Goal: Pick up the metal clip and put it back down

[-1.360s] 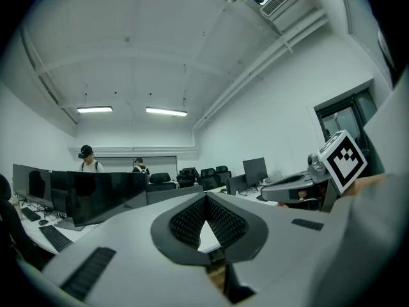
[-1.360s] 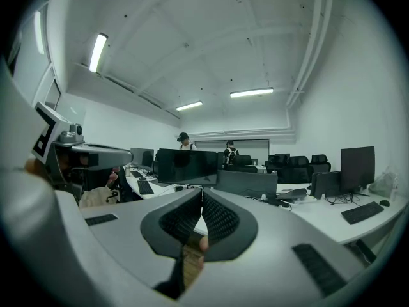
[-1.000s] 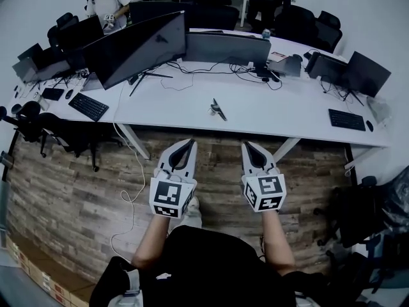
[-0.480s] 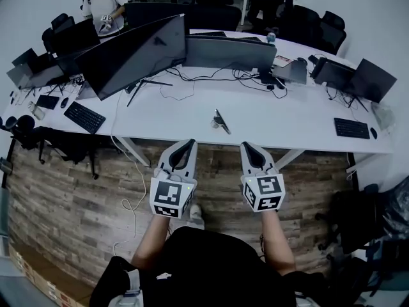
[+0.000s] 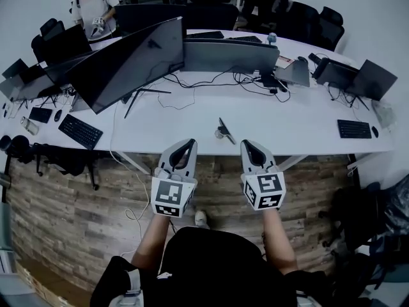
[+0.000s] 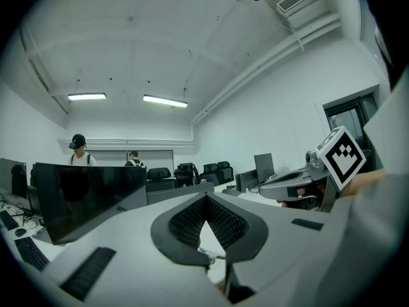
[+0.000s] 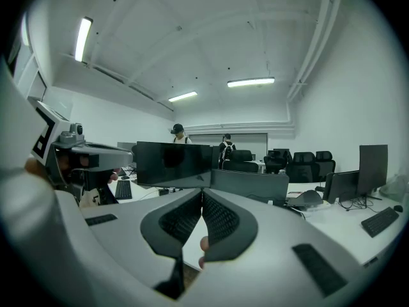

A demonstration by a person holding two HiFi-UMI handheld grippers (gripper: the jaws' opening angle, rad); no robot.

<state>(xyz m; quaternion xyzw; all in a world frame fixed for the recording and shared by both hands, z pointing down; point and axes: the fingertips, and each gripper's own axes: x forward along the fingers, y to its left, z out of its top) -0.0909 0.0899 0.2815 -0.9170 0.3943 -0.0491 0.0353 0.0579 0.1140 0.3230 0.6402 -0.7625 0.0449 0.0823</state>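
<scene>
Black clothing and 2 bare forearms fill the bottom of the head view, nearest the camera. Each hand holds a pale grey gripper out in front, side by side, each with a black-and-white marker cube at its back. The left gripper (image 5: 186, 144) has its jaws closed tip to tip with nothing between them. The right gripper (image 5: 248, 146) is closed and empty in the same way. Both point roughly level toward the desk, which reads as an approach posture, with the pick-up not yet begun.

Under the grippers is wood-patterned floor (image 5: 70, 197). Their tips sit just at the near edge of a long white desk (image 5: 294, 123).

The metal clip (image 5: 222, 132) lies on that desk, a short way in from the near edge. It is ahead of both grippers and between their 2 lines of aim, somewhat closer to the right one, and touches neither. Either gripper would probably have to open its jaws before it could close on the clip.

Beyond the clip are loose cables, a row of dark monitors (image 5: 128, 56) and a keyboard (image 5: 353, 129) at right. Farthest back, a person (image 5: 89, 8) stands beside office chairs.
</scene>
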